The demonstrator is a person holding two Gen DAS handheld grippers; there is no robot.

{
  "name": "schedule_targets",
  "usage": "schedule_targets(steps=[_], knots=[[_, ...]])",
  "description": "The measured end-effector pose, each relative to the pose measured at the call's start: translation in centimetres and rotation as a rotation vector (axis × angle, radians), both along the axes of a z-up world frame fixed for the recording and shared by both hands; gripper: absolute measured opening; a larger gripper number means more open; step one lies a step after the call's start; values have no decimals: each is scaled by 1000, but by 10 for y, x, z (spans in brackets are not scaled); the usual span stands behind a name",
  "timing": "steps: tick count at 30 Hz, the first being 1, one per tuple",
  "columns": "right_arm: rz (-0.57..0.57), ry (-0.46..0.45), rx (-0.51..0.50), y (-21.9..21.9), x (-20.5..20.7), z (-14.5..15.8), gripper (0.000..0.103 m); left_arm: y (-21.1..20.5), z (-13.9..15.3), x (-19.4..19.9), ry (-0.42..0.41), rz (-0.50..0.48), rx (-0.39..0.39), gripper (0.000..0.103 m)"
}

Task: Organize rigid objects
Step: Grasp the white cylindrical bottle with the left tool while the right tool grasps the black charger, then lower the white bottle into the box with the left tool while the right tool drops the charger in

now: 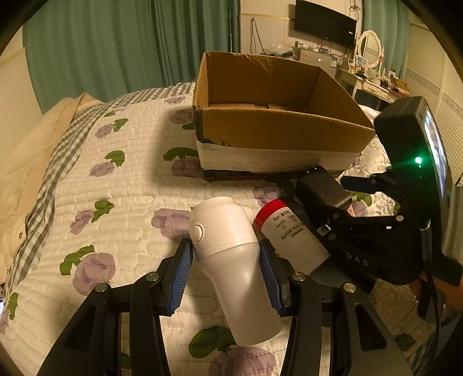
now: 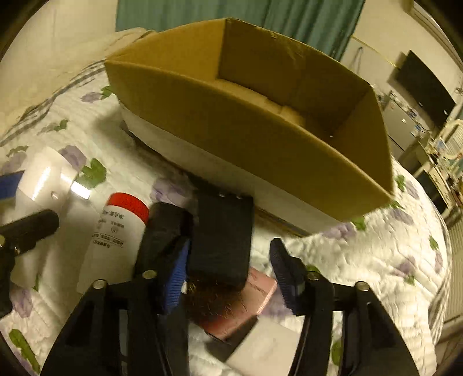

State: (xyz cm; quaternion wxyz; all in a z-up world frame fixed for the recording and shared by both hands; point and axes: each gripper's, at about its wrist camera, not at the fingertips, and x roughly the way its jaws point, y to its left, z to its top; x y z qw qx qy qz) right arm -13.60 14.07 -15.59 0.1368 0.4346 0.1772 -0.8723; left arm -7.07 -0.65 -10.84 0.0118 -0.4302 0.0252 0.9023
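Observation:
An open cardboard box (image 1: 277, 127) stands on the quilted bed, also in the right wrist view (image 2: 260, 138). My left gripper (image 1: 227, 260) has its blue pads against both sides of a white plastic bottle-like device (image 1: 231, 254) lying on the quilt. Beside it lies a white bottle with a red cap (image 1: 289, 231), also in the right wrist view (image 2: 115, 231). My right gripper (image 2: 231, 260) is open around a black brush-like block (image 2: 222, 237) with brown bristles, over a pink box (image 2: 254, 292).
The floral quilt (image 1: 121, 188) covers the bed. A cream garment (image 1: 23, 162) lies at the left. A dresser with a mirror (image 1: 370, 49) and a wall TV (image 1: 324, 23) stand beyond the bed. A white card (image 2: 269, 347) lies near the pink box.

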Motion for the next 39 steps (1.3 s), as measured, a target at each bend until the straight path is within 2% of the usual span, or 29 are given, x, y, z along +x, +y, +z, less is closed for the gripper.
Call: schedule_targets(steps=[3, 7, 15, 20, 24, 28, 33, 39], knots=[[-6, 18, 4, -3, 6, 1, 41, 0, 3, 0, 1, -4, 2, 47], [-35, 37, -56, 2, 25, 15, 39, 3, 15, 3, 19, -14, 14, 47], [-67, 160, -144, 22, 53, 78, 38, 11, 73, 2, 112, -31, 45, 47], [-60, 235, -198, 32, 40, 130, 38, 17, 106, -18, 174, -48, 31, 47], [-49, 296, -216, 45, 3, 162, 38, 25, 119, -45, 197, -52, 16, 47], [-81, 292, -221, 52, -40, 152, 38, 26, 113, -77, 184, -39, 18, 47], [-110, 231, -241, 51, -79, 108, 38, 32, 92, -113, 145, -36, -5, 47], [-96, 208, -253, 44, -90, 83, 39, 33, 71, -135, 111, -38, -6, 47]])
